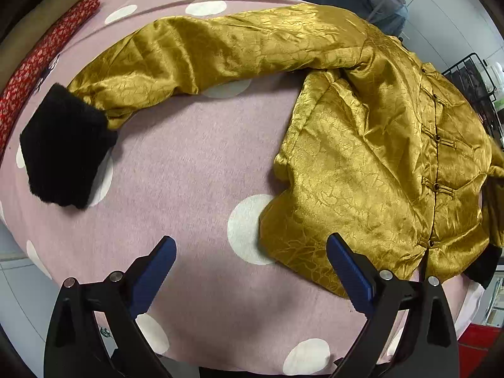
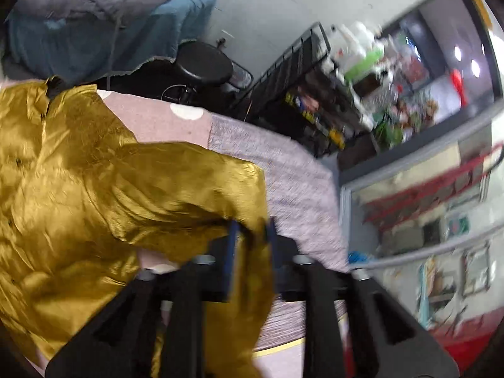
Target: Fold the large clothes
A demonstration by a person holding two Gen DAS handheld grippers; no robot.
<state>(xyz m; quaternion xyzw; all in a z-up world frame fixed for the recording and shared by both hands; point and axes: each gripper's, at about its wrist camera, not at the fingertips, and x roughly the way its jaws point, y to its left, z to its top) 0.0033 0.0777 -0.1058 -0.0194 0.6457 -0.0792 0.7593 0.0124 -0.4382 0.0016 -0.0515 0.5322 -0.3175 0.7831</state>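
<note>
A gold satin jacket (image 1: pixel 362 163) lies front up on the pink polka-dot cloth (image 1: pixel 189 173). One long sleeve (image 1: pixel 220 47) stretches left and ends in a black furry cuff (image 1: pixel 63 145). My left gripper (image 1: pixel 250 241) hangs open above the cloth, its right finger over the jacket's lower hem and nothing between the blue pads. In the right wrist view, the jacket (image 2: pixel 78 189) fills the left side. My right gripper (image 2: pixel 252 230) has its fingers close together on a lifted fold of the other sleeve near the cloth's right edge. That view is motion-blurred.
A red patterned roll (image 1: pixel 41 63) lies along the far left edge. Blue-grey bedding (image 2: pixel 110 15) is piled beyond the table. A black stool (image 2: pixel 204 63) and a black wire rack (image 2: pixel 315 94) of goods stand to the right, past the cloth's edge (image 2: pixel 299 173).
</note>
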